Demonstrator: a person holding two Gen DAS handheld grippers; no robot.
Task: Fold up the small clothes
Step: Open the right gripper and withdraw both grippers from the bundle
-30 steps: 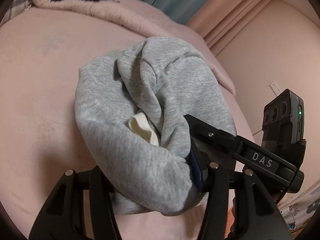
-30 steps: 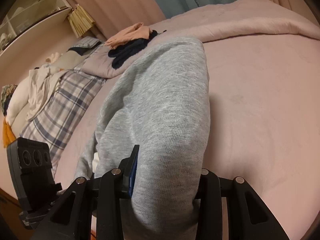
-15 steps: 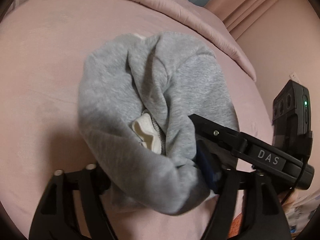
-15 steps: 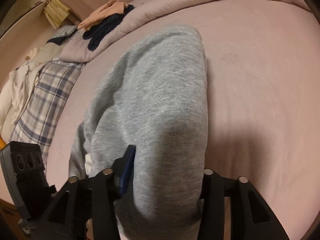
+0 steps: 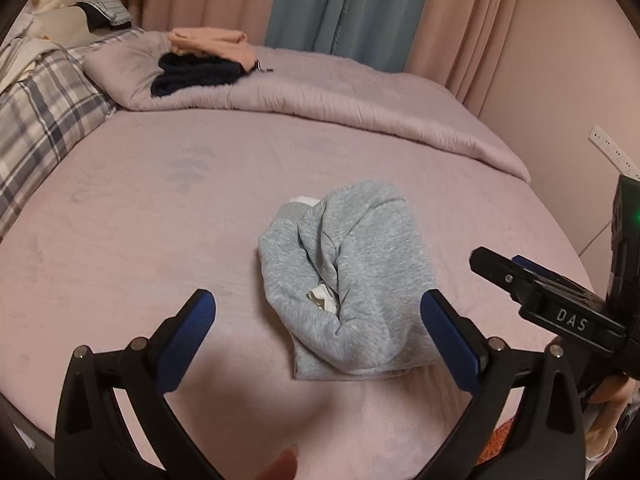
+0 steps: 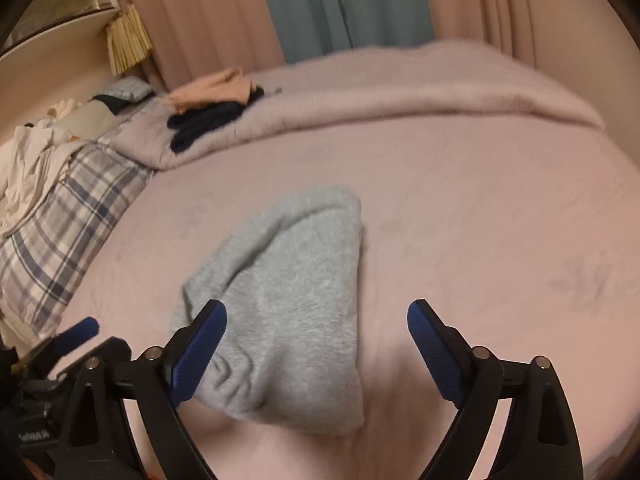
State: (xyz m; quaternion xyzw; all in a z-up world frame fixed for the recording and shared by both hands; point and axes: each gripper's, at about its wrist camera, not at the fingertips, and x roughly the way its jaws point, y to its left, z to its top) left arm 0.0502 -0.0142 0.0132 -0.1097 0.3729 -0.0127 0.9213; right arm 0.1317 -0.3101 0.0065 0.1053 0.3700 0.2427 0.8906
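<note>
Letting go: both hand-held grippers have just been opening, and the grey top (image 5: 344, 280) lies loose on the bed (image 5: 140, 240).
Left hand-held gripper (image 5: 320, 320): jaws wide apart, blue pads on each side of the near end of the top, not pressing on it.
Right hand-held gripper (image 6: 316, 336): jaws wide apart too; the top shows between the pads, and the left pad sits over its edge, but nothing is pinched.
Top: a thick grey bundle in the middle of the pink bed, with a bit of white cloth (image 5: 322, 298) peeking out of a crease.
Fold so far: I think it is still lumpy, not flat, so it may need one more tidy.
Doing it well: lift both hand-held grippers straight away so no pad snags the cloth and pulls the bundle open.
Next: I would press the bumps down flat, or tuck the white bit in.
What could go wrong: the fat bundle may flop open by itself.
Containers: no box or basket shows.
Pile: some peach and dark clothes (image 5: 200, 60) sit on the quilt (image 5: 340, 96) at the far end, well apart from the top.
</note>
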